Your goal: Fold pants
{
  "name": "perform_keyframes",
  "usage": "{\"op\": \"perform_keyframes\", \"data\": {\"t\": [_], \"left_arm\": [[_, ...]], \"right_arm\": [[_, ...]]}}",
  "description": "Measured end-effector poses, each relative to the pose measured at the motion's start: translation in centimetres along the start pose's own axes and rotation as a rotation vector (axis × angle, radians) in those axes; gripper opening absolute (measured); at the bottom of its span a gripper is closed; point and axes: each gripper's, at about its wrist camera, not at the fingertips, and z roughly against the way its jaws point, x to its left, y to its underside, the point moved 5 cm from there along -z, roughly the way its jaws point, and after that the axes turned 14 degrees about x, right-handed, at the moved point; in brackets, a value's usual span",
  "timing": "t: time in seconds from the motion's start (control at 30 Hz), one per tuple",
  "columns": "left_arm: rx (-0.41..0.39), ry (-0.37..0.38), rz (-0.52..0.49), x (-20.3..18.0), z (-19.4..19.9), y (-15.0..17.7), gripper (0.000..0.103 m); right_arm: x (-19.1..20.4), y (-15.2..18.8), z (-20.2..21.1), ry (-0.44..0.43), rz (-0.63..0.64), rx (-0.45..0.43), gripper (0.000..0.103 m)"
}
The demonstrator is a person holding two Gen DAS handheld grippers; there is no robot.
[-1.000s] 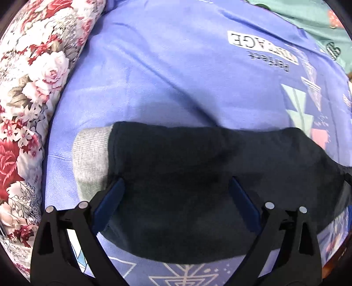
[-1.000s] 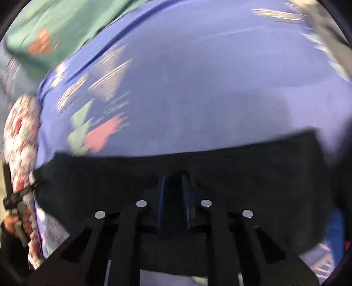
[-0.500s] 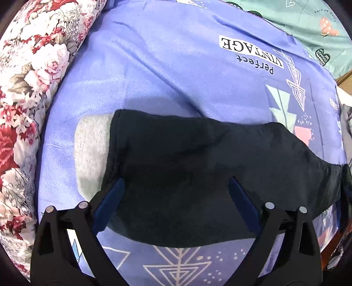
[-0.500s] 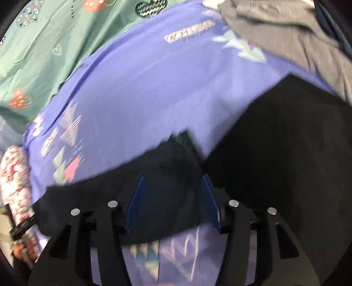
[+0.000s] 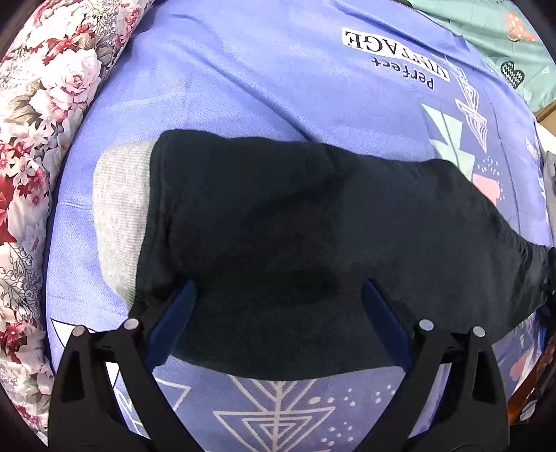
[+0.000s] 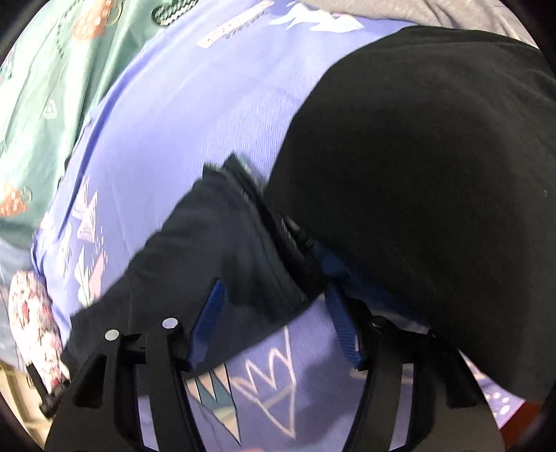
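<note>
Black pants (image 5: 295, 243) lie across a purple printed bedspread (image 5: 278, 87), with a grey ribbed cuff (image 5: 120, 215) at their left end. My left gripper (image 5: 278, 295) is open, its blue fingers spread above the pants near the cuff end. In the right wrist view the pants' other end (image 6: 226, 243) shows a folded edge with a seam. My right gripper (image 6: 274, 302) is open, its fingers either side of that end. A second large black cloth (image 6: 434, 174) lies to the right.
A floral quilt roll (image 5: 31, 139) borders the bedspread on the left. A green patterned sheet (image 6: 52, 87) lies beyond the far edge. Grey cloth (image 6: 451, 14) lies at the top right of the right wrist view.
My right gripper has gone from shut on the pants to open and has swung toward the right end. The left gripper has stayed open and shifted slightly.
</note>
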Motion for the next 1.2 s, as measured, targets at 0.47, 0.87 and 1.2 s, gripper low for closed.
{"op": "perform_keyframes", "data": {"t": [0.47, 0.87, 1.2], "left_arm": [[0.01, 0.09, 0.071, 0.5, 0.8, -0.9, 0.098], [-0.061, 0.121, 0.052, 1.2, 4.1, 0.2, 0.098], [-0.041, 0.134, 0.071, 1.2, 3.3, 0.7, 0.098]], "right_arm": [[13.0, 1.6, 5.6, -0.285, 0.281, -0.027, 0.015], [28.5, 12.4, -6.9, -0.239, 0.688, 0.284, 0.015], [30.9, 15.6, -10.7, -0.178, 0.817, 0.409, 0.058]]}}
